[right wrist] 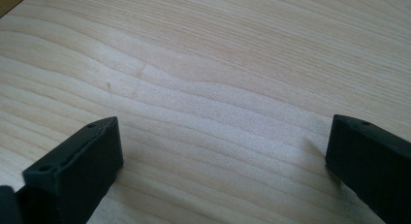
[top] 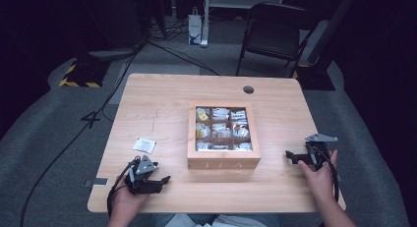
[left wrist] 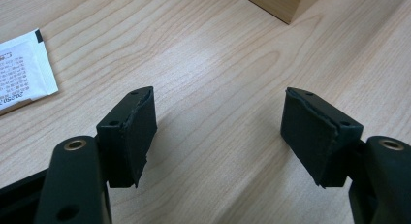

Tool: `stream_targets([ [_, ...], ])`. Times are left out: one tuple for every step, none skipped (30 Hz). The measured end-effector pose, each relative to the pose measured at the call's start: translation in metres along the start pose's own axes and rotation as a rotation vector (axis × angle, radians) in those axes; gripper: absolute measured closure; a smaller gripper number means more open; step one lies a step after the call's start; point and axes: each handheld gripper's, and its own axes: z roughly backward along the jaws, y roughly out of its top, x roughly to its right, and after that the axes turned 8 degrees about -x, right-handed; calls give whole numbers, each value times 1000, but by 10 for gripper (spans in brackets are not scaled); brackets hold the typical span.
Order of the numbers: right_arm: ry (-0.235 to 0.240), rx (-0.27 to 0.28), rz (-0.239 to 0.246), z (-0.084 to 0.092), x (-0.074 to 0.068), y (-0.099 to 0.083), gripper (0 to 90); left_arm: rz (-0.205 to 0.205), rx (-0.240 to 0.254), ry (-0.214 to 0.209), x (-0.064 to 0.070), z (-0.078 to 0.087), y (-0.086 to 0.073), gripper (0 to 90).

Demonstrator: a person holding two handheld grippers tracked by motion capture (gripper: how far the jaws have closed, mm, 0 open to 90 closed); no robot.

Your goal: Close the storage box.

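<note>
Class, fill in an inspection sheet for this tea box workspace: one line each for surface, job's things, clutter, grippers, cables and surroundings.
Surface: light wooden table with a round hole near its far edge.
Job's things: wooden tea box, lid shut, sachets visible in nine compartments; one white sachet lying flat on the table left of the box.
Clutter: nothing seen.
Grippers: left gripper open, nothing between its jaws; right gripper open over bare wood.
Cables: black cable trailing from the left gripper; more black cables on the floor.
Surroundings: grey carpet, folding chair behind the table, dark background.
</note>
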Motion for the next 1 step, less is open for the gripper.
stream_targets([
  [0,0,0,0,0,0,0,0,-1,5,0,0,0,292],
])
